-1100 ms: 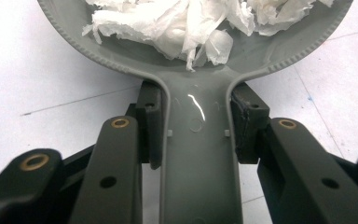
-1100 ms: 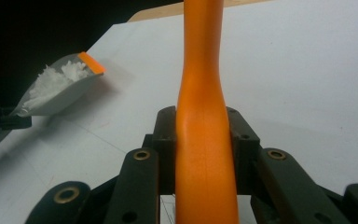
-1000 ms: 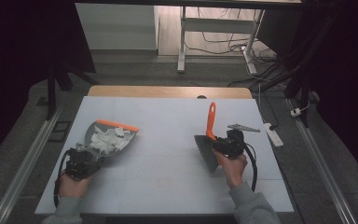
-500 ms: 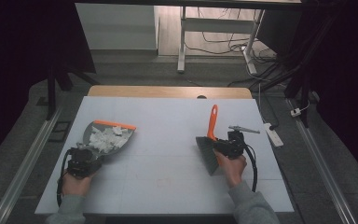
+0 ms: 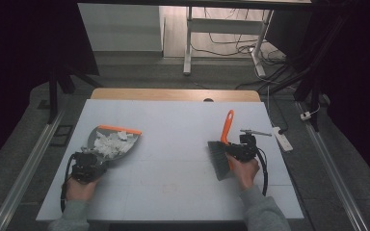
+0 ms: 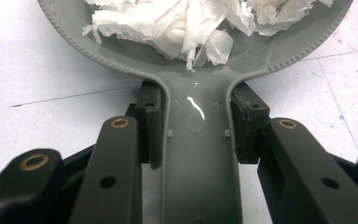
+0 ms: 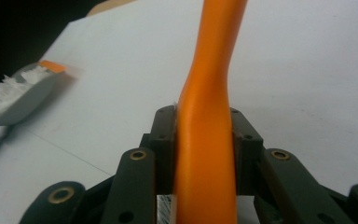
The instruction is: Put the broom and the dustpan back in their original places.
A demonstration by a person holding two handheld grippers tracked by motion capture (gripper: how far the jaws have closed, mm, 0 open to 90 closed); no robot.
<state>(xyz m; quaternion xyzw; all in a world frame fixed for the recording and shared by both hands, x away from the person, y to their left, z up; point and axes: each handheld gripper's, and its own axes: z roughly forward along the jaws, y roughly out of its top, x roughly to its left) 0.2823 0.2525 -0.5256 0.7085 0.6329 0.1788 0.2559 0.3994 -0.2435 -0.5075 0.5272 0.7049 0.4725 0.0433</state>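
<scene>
We find the paper scraps already gathered in the dustpan, its handle clamped between the left gripper's jaws, while the right gripper's jaws, just easing, flank the brush handle; emptying remains.

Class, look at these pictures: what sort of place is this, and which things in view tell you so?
Probably a lab or workshop set up for recording, not a home: a bare white table with marked lines under a fixed overhead camera, loose cables trailing across the floor behind, and a power strip at the table's right edge.
</scene>
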